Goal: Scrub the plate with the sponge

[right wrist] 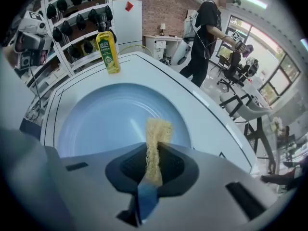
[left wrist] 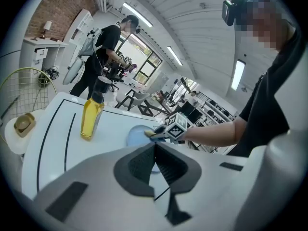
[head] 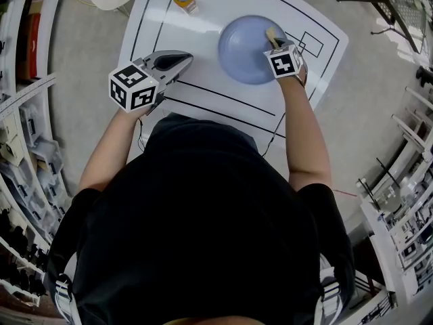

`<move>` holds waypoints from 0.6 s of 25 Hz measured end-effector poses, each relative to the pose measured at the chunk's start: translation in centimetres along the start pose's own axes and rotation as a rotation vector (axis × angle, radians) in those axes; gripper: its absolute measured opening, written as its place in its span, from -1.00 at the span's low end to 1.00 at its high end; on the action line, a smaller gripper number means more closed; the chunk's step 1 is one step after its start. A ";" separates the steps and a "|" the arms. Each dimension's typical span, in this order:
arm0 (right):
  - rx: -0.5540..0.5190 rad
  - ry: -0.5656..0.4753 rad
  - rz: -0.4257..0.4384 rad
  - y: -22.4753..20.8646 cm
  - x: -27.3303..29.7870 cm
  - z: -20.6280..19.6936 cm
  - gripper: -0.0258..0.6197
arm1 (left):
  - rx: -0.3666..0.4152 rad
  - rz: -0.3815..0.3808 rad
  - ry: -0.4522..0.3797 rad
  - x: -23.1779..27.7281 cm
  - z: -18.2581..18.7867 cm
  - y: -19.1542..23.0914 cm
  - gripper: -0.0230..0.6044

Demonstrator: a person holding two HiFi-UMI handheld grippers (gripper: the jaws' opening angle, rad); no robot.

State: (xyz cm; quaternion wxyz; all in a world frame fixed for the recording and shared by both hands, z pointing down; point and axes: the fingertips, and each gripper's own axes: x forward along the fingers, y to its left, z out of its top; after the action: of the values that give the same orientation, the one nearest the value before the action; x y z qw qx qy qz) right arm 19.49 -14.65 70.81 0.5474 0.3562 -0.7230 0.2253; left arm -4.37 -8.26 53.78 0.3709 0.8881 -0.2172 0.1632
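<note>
The right claw [right wrist: 155, 147] is clamped on the sponge [right wrist: 156, 134], its jaws narrowed to the thickness of the squeezed pad. The sponge stands on edge between them. Its long axis runs straight along the jaws and points forward, away from the hand. The yellow scouring part pokes out past the tips and flares a little at its free end, and a blue part shows further back in the grip.

The pale blue plate [right wrist: 103, 121] lies flat on the white table [right wrist: 207, 119], right in front of this claw and below its tips. The sponge's free end is over the part of the plate nearest the claw. In the head view that end leans up and a little leftward from the claw, over the plate's right side. No view settles whether the sponge actually touches the plate.

A yellow bottle [right wrist: 108, 49] stands upright beyond the plate's far rim, ahead and to the left of the right claw.

The left claw [left wrist: 155, 146] is well off to the left of the right one and clear of the plate, above the table's black lines. Its jaws are pressed together with nothing between them. The plate is just ahead of its tips, and the bottle is ahead to its left.
</note>
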 end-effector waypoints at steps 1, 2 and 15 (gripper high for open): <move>0.006 0.006 -0.001 0.1 -0.1 -0.3 -0.81 | 0.001 -0.001 0.000 0.0 0.1 0.0 -0.90; 0.013 0.012 -0.002 0.1 -0.2 -0.6 -0.81 | 0.003 -0.003 0.000 -0.1 0.2 -0.1 -0.90; 0.018 0.087 0.004 2.1 -1.2 -4.4 -0.81 | 0.031 -0.025 0.005 0.1 0.6 -1.2 -0.90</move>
State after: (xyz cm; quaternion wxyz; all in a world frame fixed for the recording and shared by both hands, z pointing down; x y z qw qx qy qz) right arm 20.85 -9.81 71.14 0.5746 0.3495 -0.6973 0.2480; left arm -3.62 -8.02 52.72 0.3595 0.8960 -0.2025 0.1644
